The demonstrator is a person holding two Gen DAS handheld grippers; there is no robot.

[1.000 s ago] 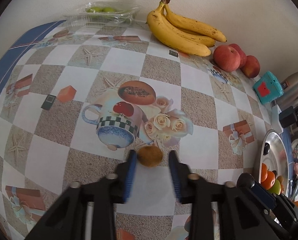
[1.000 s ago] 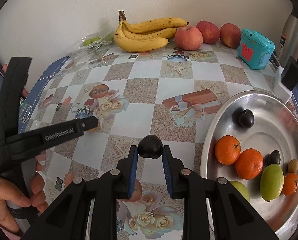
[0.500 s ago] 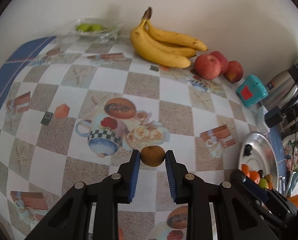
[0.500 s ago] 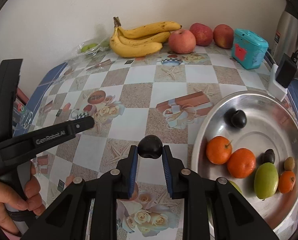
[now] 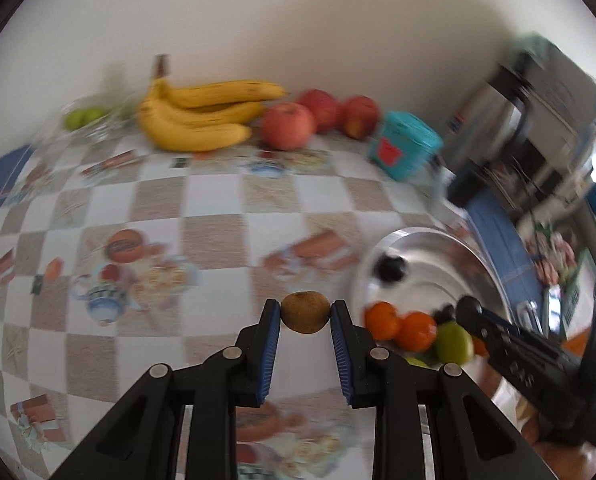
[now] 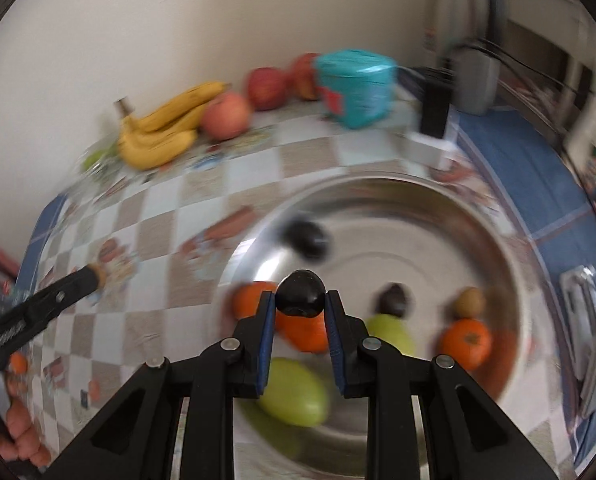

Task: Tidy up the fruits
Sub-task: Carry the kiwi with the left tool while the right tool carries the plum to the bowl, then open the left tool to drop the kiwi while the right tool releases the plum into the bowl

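My left gripper (image 5: 306, 316) is shut on a brown kiwi (image 5: 305, 317), held above the checked tablecloth just left of the silver tray (image 5: 426, 240). My right gripper (image 6: 300, 298) is shut on a dark plum (image 6: 301, 294) and hangs over the silver tray (image 6: 518, 248). In the tray lie oranges (image 6: 466, 342), green fruits (image 6: 294, 392), another dark plum (image 6: 308, 236), a small dark fruit (image 6: 394, 300) and a small brown kiwi (image 6: 469, 300). The right gripper's body (image 5: 530, 364) shows at the lower right of the left wrist view.
Bananas (image 5: 202, 116), three red apples (image 5: 288, 126) and a teal box (image 5: 406, 150) line the back wall. A clear container with green fruit (image 5: 84, 118) sits far left. A kettle (image 5: 494, 120) and charger stand right of the tray. A hand (image 6: 22, 428) holds the left gripper.
The left gripper shut on the kiwi and lifted it off the table. Both grippers moved right toward the tray; the right one with the plum is now over it.
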